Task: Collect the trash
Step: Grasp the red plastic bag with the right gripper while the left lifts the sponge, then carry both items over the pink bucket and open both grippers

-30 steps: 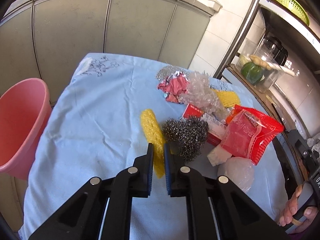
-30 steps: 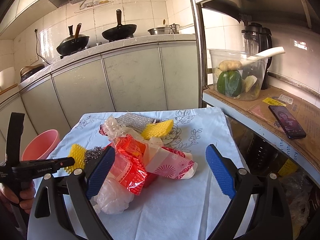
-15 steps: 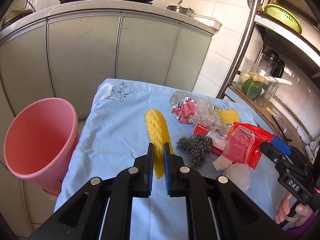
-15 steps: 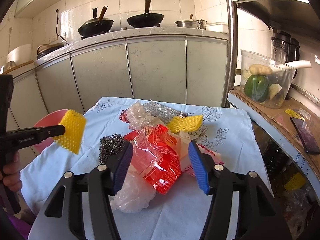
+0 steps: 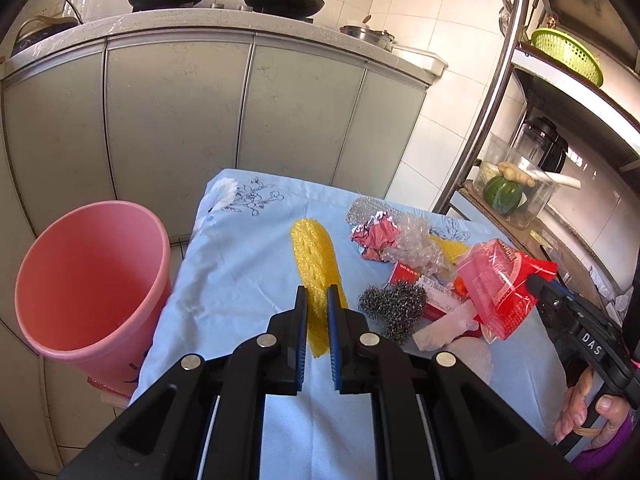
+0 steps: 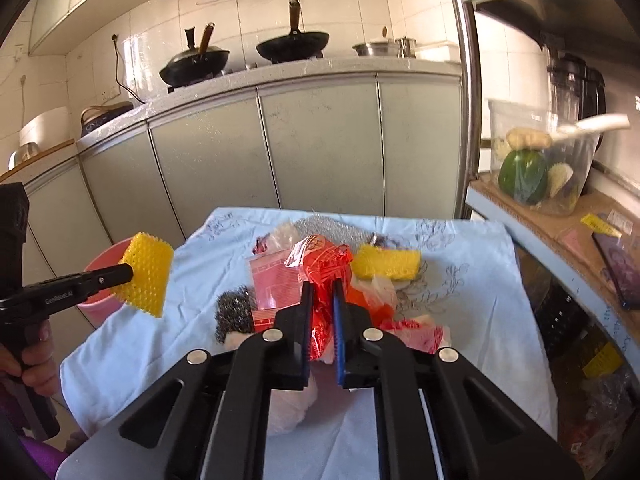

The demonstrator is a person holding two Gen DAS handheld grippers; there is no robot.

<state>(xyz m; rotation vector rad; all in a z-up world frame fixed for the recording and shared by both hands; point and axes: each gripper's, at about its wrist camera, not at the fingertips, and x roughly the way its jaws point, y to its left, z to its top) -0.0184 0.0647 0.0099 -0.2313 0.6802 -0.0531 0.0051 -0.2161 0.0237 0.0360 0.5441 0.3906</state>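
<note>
Currently mid-collection: left gripper [image 5: 317,306] clamped on yellow foam net [image 5: 316,272], lifted toward pink bucket [image 5: 90,276] (apparently empty), right gripper [image 6: 321,302] just closed onto red plastic wrapper [image 6: 324,280], remaining trash pile [image 5: 404,272] on table [image 5: 240,264].

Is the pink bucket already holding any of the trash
No, in the left wrist view the pink bucket shows only its bare inside, and the yellow foam net is clamped in the left gripper.

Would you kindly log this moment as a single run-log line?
left gripper: shut on yellow foam net, lifted | right gripper: jaws just closed on red plastic bag | pink bin: beside table, open
</note>
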